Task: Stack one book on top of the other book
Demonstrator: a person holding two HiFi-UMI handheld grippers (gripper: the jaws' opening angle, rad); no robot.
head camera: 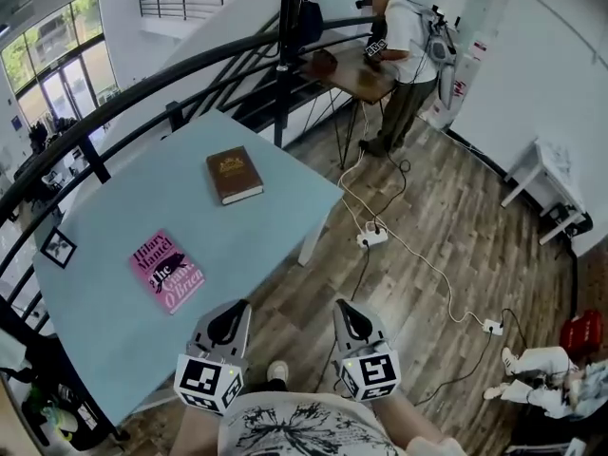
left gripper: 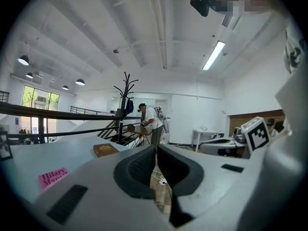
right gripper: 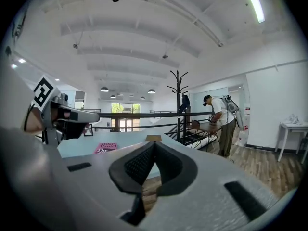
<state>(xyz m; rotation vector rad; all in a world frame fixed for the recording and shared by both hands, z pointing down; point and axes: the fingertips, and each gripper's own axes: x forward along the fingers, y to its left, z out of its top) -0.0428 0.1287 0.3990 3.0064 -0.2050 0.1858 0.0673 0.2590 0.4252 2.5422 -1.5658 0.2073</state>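
Brown hardback (head camera: 234,174) looks stiff and heavy; I would take its long edge. Left gripper (head camera: 232,317), right gripper (head camera: 349,315): fingers closed, empty.

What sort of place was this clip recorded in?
Probably an open-plan office or studio on an upper landing: a black stair railing curves behind the pale blue table, another person works at a wooden desk, and a power strip lies on the plank floor.
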